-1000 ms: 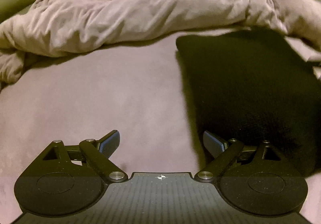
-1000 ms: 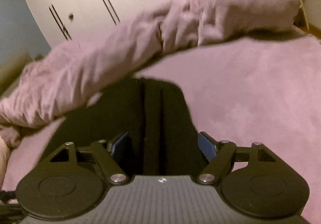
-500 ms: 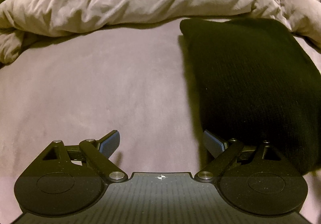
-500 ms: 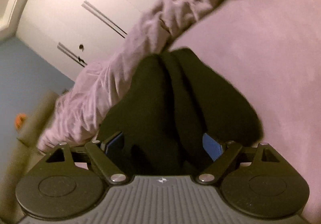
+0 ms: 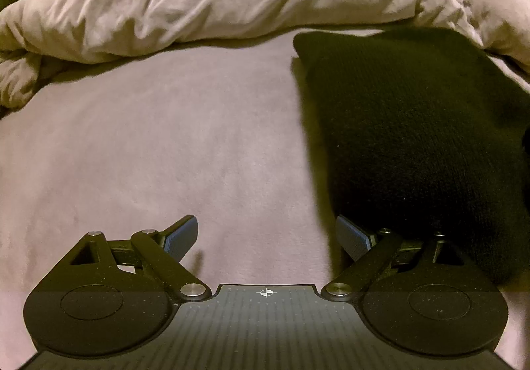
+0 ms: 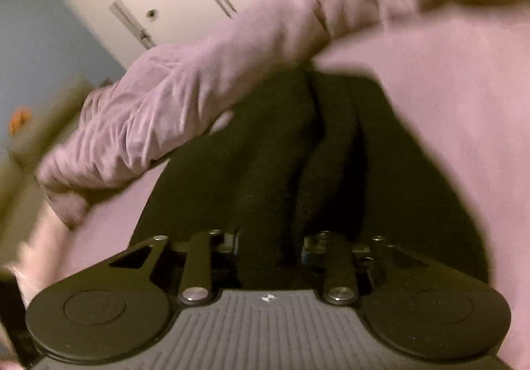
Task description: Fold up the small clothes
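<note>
Black knit garment [image 6: 275,154] lies on the bed [image 5: 165,151]. Right tool [image 6: 270,250] closing, pinching a bunched ridge; may grab several layers. Left tool [image 5: 266,237] spread, empty.

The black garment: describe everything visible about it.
The black garment is a dark knit piece, fuzzy-looking, lying on the mauve bedsheet with its far edge against the bunched duvet. In the right wrist view it bunches into lengthwise folds, and the right gripper is closing on its near edge. The left gripper stands open beside it, not gripping.
</note>
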`<state>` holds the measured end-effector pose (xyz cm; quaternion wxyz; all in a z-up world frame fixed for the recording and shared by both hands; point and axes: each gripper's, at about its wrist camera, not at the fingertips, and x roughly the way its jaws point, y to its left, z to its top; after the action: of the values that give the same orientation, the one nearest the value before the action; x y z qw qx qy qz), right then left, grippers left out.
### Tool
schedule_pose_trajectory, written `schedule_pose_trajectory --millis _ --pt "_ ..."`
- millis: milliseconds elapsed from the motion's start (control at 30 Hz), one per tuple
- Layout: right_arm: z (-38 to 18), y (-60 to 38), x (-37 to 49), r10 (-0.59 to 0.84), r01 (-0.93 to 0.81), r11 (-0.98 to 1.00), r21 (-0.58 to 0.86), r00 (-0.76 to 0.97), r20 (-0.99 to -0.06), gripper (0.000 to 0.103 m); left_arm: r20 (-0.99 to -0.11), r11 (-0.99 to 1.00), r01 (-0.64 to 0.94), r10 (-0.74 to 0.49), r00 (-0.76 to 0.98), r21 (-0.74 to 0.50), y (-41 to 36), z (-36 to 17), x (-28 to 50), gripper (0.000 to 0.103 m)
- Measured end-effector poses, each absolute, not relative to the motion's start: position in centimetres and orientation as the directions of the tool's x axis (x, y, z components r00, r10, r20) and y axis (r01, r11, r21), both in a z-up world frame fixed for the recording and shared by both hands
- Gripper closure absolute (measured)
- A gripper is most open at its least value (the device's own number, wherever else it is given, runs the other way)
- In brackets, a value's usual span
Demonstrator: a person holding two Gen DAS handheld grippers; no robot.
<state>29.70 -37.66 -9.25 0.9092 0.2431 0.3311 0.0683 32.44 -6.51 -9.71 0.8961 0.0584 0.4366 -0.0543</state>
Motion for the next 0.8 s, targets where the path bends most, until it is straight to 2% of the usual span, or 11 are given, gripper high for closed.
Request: schedule_pose_trajectory --millis 67,167,233,267,333,400,467,667,700,733,800 --pt "-7.0 -37.3 28.9 0.203 0.007 0.929 0.369 0.826 -0.525 0.076 -0.787 0.986 0.157 -0.059 0.614 0.048 -6.5 -9.3 32.3 0.008" --pt "-6.7 -37.7 28.9 0.059 0.07 0.971 0.228 0.856 -0.513 0.074 -0.786 0.987 0.161 -0.078 0.613 0.027 -6.6 -9.0 32.1 0.007" --pt "-9.1 -37.7 29.7 0.003 0.091 0.986 0.138 0.825 -0.565 0.06 -0.786 0.987 0.162 -0.081 0.613 0.024 -7.1 -9.2 32.3 0.007" --pt "-10.8 -37.6 30.2 -0.005 0.098 0.987 0.124 0.803 -0.596 0.057 -0.794 0.986 0.165 -0.069 0.604 0.04 -7.5 -9.6 32.6 0.006" --pt "-12.6 -38.0 29.3 -0.023 0.117 0.985 0.13 0.822 -0.568 0.03 -0.814 0.983 0.172 -0.045 0.579 0.068 -8.3 -10.6 33.0 0.007" --pt "-11.6 -39.1 28.6 -0.014 0.144 0.973 0.18 0.816 -0.578 0.022 -0.804 0.983 0.167 -0.041 0.594 0.074 -7.9 -10.4 32.8 0.007" --pt "-9.8 -40.1 27.6 -0.004 0.155 0.963 0.222 0.827 -0.562 0.022 -0.785 0.985 0.153 -0.033 0.618 0.079 -7.1 -9.6 32.6 0.007" --pt "-5.7 -38.3 25.2 -0.112 0.169 0.981 0.094 0.892 -0.437 0.022 -0.66 0.981 0.126 0.002 0.751 0.146 -8.5 -5.9 32.0 0.007" --pt "-5.3 -38.0 25.3 -0.111 0.161 0.983 0.09 0.905 -0.41 0.028 -0.654 0.979 0.148 -0.022 0.756 0.139 -9.3 -5.8 32.1 0.007" --pt "-5.0 -37.3 25.6 -0.08 0.122 0.989 0.084 0.917 -0.391 0.046 -0.644 0.975 0.151 -0.013 0.765 0.16 -10.3 -6.0 32.2 0.007" --pt "-5.6 -36.2 27.1 0.032 0.011 0.995 0.097 0.903 -0.429 0.067 -0.596 0.964 0.147 0.014 0.803 0.221 -11.7 -6.6 32.3 0.007"
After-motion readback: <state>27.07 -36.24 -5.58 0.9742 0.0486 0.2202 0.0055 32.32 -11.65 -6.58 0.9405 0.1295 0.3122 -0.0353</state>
